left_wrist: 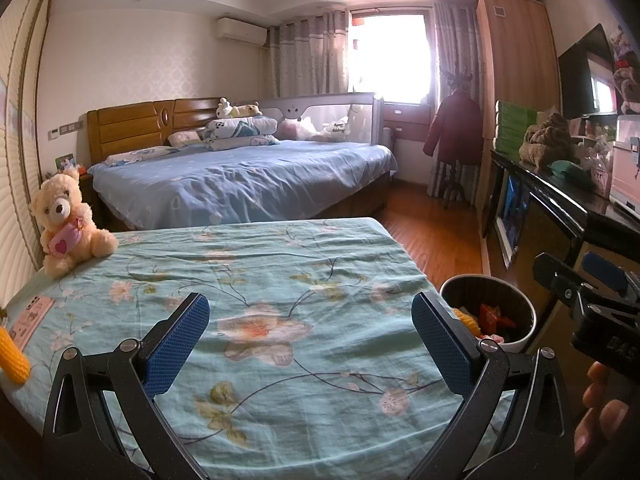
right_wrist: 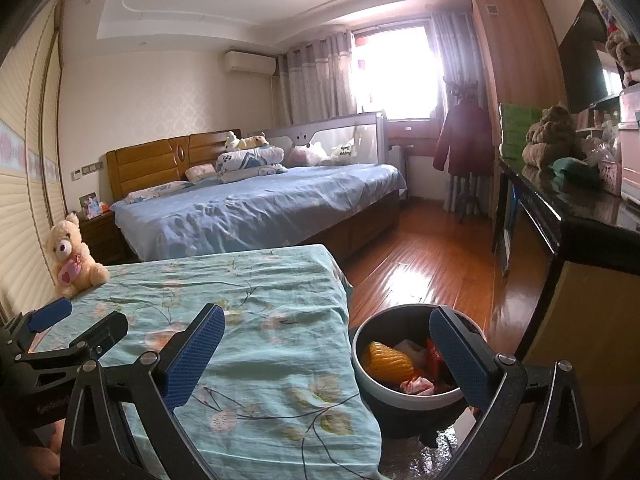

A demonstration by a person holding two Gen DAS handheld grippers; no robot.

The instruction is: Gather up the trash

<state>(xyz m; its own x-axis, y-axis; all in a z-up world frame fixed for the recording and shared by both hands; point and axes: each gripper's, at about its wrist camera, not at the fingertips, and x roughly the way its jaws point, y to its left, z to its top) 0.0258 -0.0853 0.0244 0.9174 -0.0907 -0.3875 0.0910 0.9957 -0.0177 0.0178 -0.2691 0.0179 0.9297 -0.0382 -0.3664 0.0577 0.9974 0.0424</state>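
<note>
My left tool (left_wrist: 310, 344): released, blue pads spread wide, nothing between them; it hovers over the table (left_wrist: 280, 280), which is draped in a teal floral cloth.

My right tool (right_wrist: 328, 356): released too, gripping nothing, held above the table's right edge and the bin.

Trash bin (right_wrist: 404, 396): round, dark inside with a pale rim, standing on the floor just beside the table's right side. Contents: one yellow corn cob (right_wrist: 386, 360), a red wrapper (right_wrist: 434, 360), a crumpled pink-and-white scrap (right_wrist: 418, 385).

Second yellow corn cob (left_wrist: 12, 360): lying on the table at its far left edge, only partly in my left view.

Pink card (left_wrist: 30, 320): flat on the cloth, near that cob.

Teddy bear (left_wrist: 66, 222): cream, seated upright at the table's far left corner.

Bed (left_wrist: 240, 176): blue sheets, beyond the table.
</note>
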